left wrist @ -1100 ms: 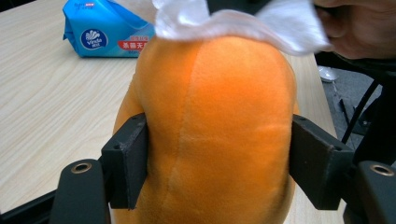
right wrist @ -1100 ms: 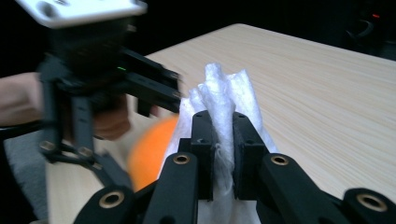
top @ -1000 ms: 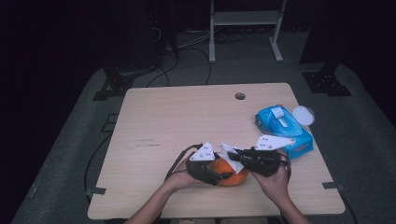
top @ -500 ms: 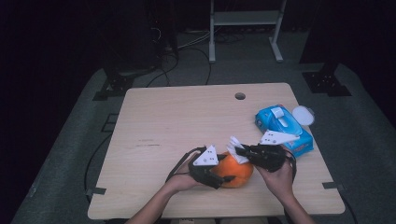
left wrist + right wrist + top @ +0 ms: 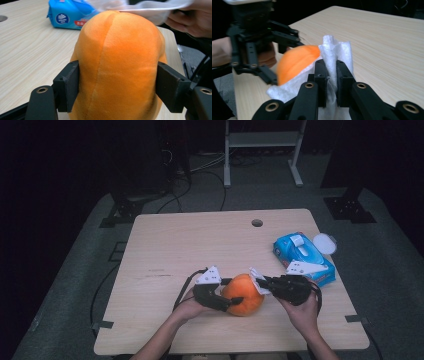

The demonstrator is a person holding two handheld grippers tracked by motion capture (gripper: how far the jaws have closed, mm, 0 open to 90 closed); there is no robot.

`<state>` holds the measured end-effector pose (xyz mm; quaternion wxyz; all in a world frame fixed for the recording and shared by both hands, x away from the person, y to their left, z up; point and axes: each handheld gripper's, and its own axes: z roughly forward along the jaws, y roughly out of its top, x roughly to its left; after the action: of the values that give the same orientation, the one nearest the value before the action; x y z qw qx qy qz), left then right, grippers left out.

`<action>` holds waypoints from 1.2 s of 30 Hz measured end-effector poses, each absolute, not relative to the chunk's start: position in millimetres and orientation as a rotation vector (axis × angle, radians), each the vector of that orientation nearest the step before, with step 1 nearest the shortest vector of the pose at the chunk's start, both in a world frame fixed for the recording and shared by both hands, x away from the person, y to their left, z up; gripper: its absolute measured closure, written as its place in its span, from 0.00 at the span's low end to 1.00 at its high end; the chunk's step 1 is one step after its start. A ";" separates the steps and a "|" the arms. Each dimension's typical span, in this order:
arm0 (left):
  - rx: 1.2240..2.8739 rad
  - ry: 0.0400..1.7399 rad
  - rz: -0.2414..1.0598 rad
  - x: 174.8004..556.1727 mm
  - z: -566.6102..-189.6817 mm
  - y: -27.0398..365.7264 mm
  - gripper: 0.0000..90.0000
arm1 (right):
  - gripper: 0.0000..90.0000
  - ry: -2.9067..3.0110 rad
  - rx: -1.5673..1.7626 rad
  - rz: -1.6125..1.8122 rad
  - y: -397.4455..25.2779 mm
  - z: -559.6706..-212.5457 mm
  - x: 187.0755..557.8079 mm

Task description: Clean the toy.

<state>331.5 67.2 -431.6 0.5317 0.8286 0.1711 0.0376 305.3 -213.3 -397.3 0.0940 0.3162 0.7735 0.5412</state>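
An orange plush toy [image 5: 243, 293] sits near the table's front edge, clamped between the jaws of my left gripper [image 5: 231, 291]. Seen close in the left gripper view, the plush toy [image 5: 117, 65] bulges between both black jaws. My right gripper [image 5: 263, 284] is shut on a white wipe [image 5: 257, 279] and holds it against the toy's right upper side. The right gripper view has the wipe [image 5: 332, 57] pinched between the jaws, with the plush toy [image 5: 295, 61] and the left gripper [image 5: 284, 60] just beyond.
A blue pack of wet wipes [image 5: 302, 257] lies at the table's right side, and its white lid [image 5: 325, 242] is open at its far end. A round cable hole [image 5: 257, 223] is near the far edge of the wooden table [image 5: 190, 245].
The toy has been turned in my left gripper. My right gripper with the wipe has shifted slightly up and right across the toy's surface.
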 end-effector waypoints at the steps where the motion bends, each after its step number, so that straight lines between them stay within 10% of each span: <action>1: 1.967 0.424 0.085 331.8 -432.0 66.9 0.30 | 0.90 2.295 0.938 1.605 -213.3 -397.3 305.3; 23: 2.075 0.157 0.211 304.3 -427.6 40.7 0.30 | 0.90 2.330 0.861 1.578 -201.6 -392.2 305.9; 36: 1.981 0.395 0.105 330.6 -430.9 67.2 0.30 | 0.90 2.291 1.030 1.588 -226.0 -407.9 317.8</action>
<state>330.6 67.2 -430.9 0.5306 0.8301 0.1656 0.0440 317.8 -226.0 -407.9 0.0848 0.3452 0.7682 0.5325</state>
